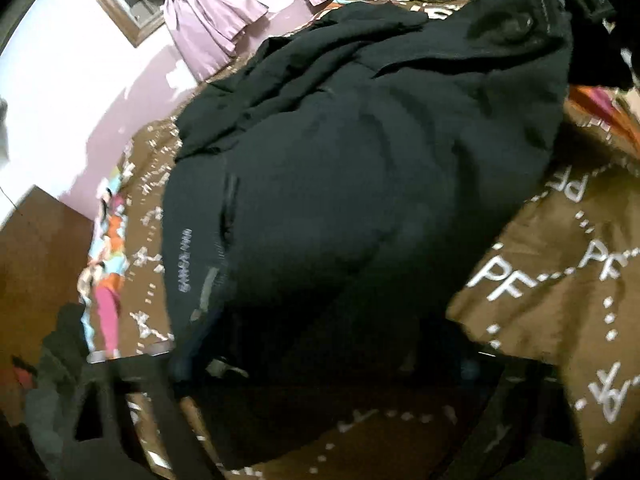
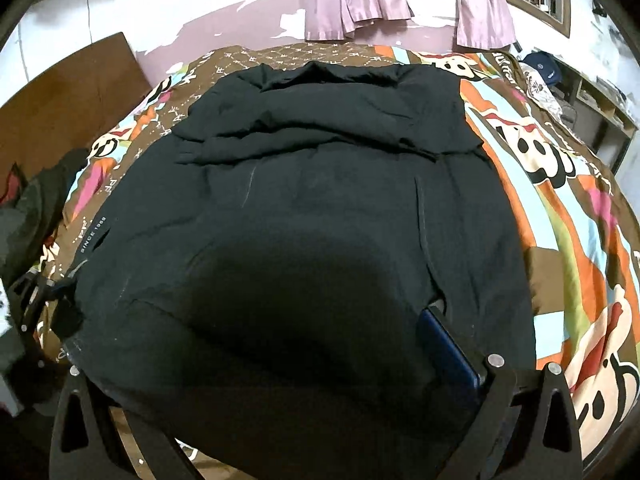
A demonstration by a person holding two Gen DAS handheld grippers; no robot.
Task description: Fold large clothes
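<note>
A large black jacket point(image 2: 304, 208) lies spread flat on the bed, its upper part folded across the far end. White lettering runs along its left edge point(image 1: 186, 260). In the right wrist view my right gripper point(image 2: 272, 360) stands open at the near hem. Cloth drapes across the gap and hides the left pad, while the blue right pad point(image 2: 452, 352) shows beside it. My left gripper point(image 1: 320, 364) is at the jacket's left corner, also visible from the right wrist camera point(image 2: 44, 292). Its fingers stand apart with the dark hem between them, and no pinch shows.
A brown bedspread point(image 2: 560, 220) with white letters and bright cartoon prints covers the bed. Lilac curtains point(image 2: 352, 0) hang on the far wall. A wooden board point(image 2: 68, 96) and a heap of dark clothes point(image 2: 28, 208) sit at the left. Shelves point(image 2: 600, 100) stand at the right.
</note>
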